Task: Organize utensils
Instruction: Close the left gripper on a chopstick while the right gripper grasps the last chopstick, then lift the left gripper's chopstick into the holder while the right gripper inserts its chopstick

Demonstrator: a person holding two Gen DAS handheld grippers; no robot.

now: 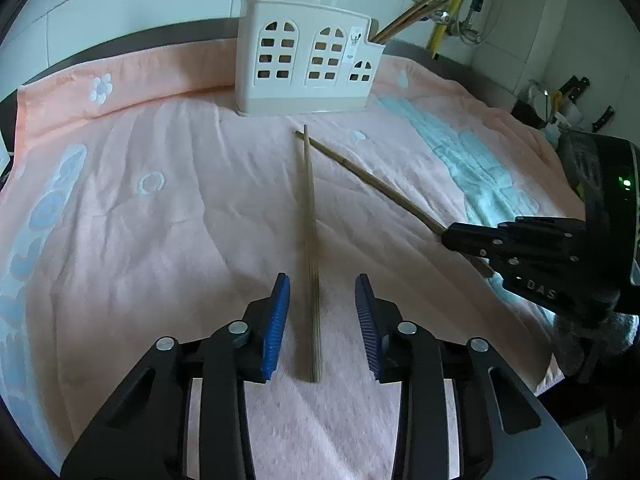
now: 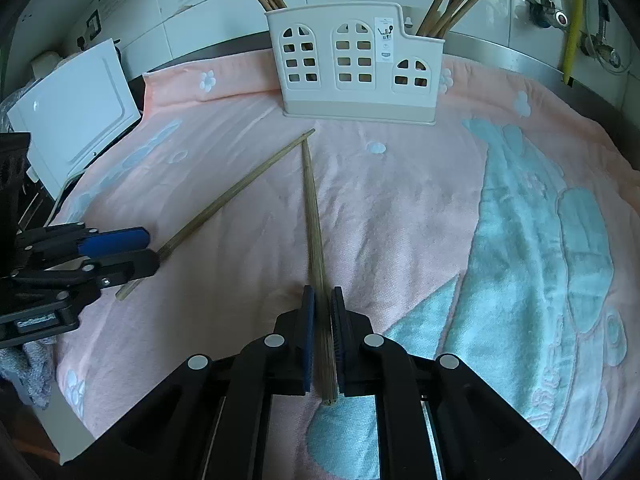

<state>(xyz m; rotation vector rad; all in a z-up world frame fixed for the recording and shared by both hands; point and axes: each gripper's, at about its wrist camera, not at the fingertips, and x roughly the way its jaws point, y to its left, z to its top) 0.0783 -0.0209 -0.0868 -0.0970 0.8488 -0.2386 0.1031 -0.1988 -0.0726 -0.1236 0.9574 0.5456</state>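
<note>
Two wooden chopsticks lie in a V on a pink towel, with their far tips meeting in front of a white utensil holder that has window cut-outs. Several chopsticks stand in the holder's end compartments. One loose chopstick runs between the blue pads of my left gripper, which is open with a gap on both sides. My right gripper is shut on the near end of the other chopstick. In the left wrist view the right gripper is at the right. The right wrist view has the left gripper at the left.
The holder stands at the towel's far edge against a tiled wall. A white board leans at the left. Knives and a yellow hose with tap fittings are at the far right. The towel has blue patterns.
</note>
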